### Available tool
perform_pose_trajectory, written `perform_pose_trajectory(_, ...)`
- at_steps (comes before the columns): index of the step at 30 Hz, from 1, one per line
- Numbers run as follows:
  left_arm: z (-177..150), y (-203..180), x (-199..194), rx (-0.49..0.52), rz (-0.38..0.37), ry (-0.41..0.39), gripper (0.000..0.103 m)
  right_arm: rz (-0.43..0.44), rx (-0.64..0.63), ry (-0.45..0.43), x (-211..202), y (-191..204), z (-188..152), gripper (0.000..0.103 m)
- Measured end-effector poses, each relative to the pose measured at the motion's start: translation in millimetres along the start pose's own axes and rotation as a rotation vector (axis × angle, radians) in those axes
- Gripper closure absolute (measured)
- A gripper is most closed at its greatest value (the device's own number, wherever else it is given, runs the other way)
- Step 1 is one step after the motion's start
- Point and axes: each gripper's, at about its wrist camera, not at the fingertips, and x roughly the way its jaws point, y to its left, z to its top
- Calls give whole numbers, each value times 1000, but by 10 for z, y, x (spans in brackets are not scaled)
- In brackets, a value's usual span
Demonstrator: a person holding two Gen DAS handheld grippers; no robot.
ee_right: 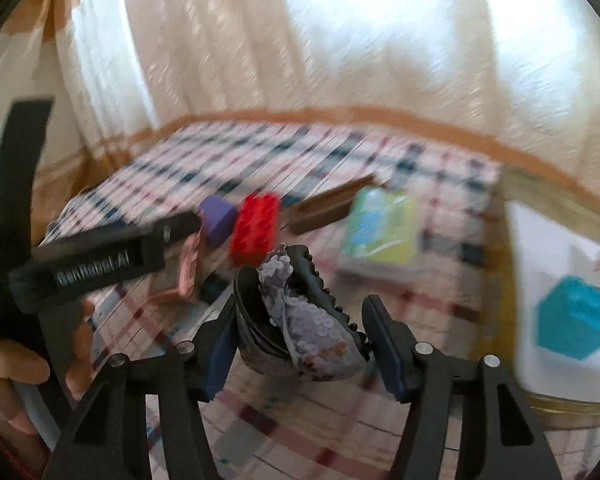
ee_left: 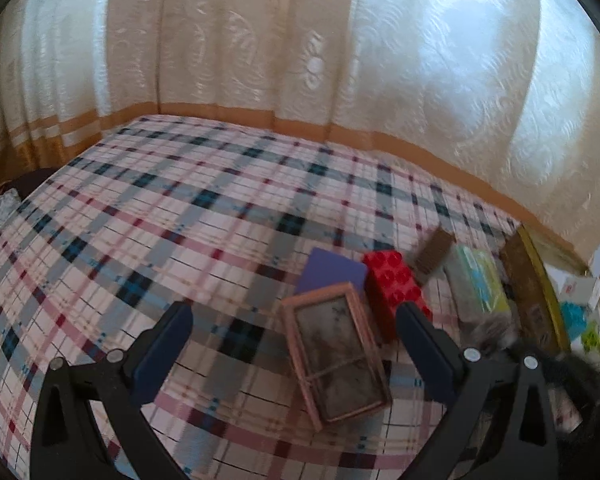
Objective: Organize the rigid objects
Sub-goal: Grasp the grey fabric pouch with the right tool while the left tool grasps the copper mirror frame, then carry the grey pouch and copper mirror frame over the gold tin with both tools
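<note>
- Right hand-held gripper (ee_right: 298, 344): its jaws stand partly open around a sequined hair claw clip (ee_right: 300, 320). Blur hides whether the pads touch it.
- Left hand-held gripper (ee_left: 294, 354): jaws wide, holding nothing. The pink framed case (ee_left: 336, 356) lies flat on the plaid tabletop (ee_left: 180, 208) between them.
- Just beyond the case: red brick (ee_left: 392, 288), purple block (ee_left: 332, 272).
- Farther right, smeared: brown piece (ee_left: 432, 254), green-blue box (ee_left: 476, 280). A white box (ee_right: 560, 300) is cut off.
</note>
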Motion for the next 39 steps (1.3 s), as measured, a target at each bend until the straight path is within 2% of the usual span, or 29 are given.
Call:
perform_pose_trajectory(4, -34, -125, 53, 58, -19, 37, 2, -34, 12, -71, -162, -83, -17, 40)
perform_pose_trajectory(7, -42, -96, 95, 46, -39, 62, 15, -46, 15, -87, -192, -98, -15, 40)
perform_pose_trajectory(8, -52, -74, 138, 34, -55, 91, 22, -44, 13, -86, -192, -91, -13, 40)
perform_pose_trajectory(9, -62, -62, 173, 27, -64, 114, 23, -41, 12, -88, -200, -84, -7, 40)
perform_pose_trajectory(11, -72, -83, 159, 38, -70, 109, 23, -39, 6, -99, -221, -62, -15, 40)
perform_pose_trajectory(13, -78, -96, 156, 43, -62, 107, 30, -45, -10, -113, -245, -22, -23, 40)
perform_pose_trajectory(15, -81, -78, 144, 33, -85, 100, 50, -55, -27, -121, -256, 17, -26, 40)
perform_pose_trajectory(16, -81, -69, 144, 28, -91, 99, 54, -59, -31, -124, -258, 23, -28, 40)
perform_pose_trajectory(20, -84, -52, 130, 17, -96, 88, 57, -67, -20, -140, -283, 2, -25, 40)
perform_pose_trajectory(26, -26, -133, -199, 63, -52, -123, 57, -77, -5, -203, -399, -46, -24, 40)
perform_pose_trajectory(31, 27, -57, -321, 11, -96, -205, 57, -96, 16, -286, -563, -89, -1, 40)
perform_pose_trajectory(39, 2, -144, -412, 33, -34, -300, 57, -152, 35, -331, -644, -202, 19, 40)
